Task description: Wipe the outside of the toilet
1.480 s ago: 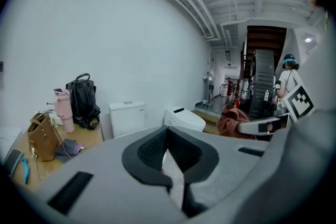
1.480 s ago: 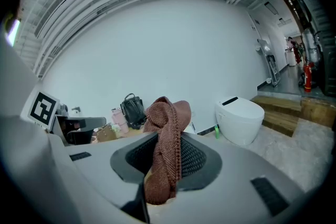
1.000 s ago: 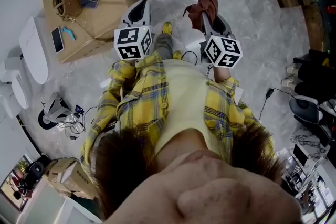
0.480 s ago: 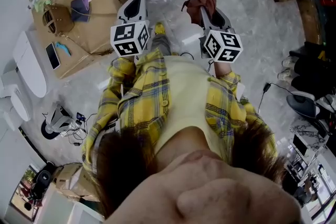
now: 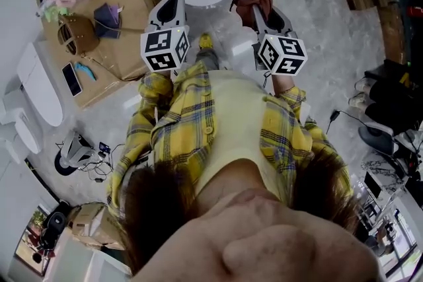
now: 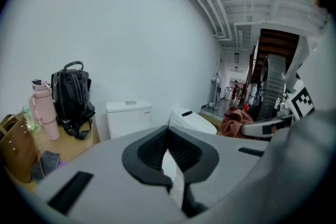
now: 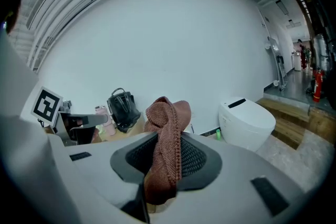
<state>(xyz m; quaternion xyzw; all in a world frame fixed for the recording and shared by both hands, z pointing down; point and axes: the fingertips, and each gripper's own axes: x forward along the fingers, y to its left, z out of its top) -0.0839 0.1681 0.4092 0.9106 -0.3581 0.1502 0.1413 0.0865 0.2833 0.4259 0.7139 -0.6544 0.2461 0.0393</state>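
Jaws of the left gripper (image 6: 169, 128) are closed, the pads meeting at their tips with nothing held between them. Far off to the left of these jaws a brown bag (image 6: 12, 150), a pink bottle (image 6: 43, 112) and a black backpack (image 6: 71, 103) stand on a wooden table (image 6: 79, 144) against the white wall. Closer in, just left of the tips and beyond them, sits a white box-shaped tank (image 6: 128, 117). The toilet (image 6: 192, 120) stands on the floor beyond the tips and slightly to their right, well apart from them and touched by neither gripper; from the head view it lies ahead of the person, between the lines of the two grippers. Further right in the left gripper view, the right gripper juts in from the side. Seen through its own camera, the right gripper (image 7: 164, 136) has its jaws clamped on a brown knitted cloth (image 7: 167, 136), which stands up past the tips in a bunched fold and also hangs down between the pads. To the left of these jaws the left gripper's marker cube (image 7: 47, 105) shows, with the backpack behind it by the wall. To the right of the jaws, apart from them, stands another toilet (image 7: 247, 123), and beyond it, at the far right, a wooden step (image 7: 294, 113).
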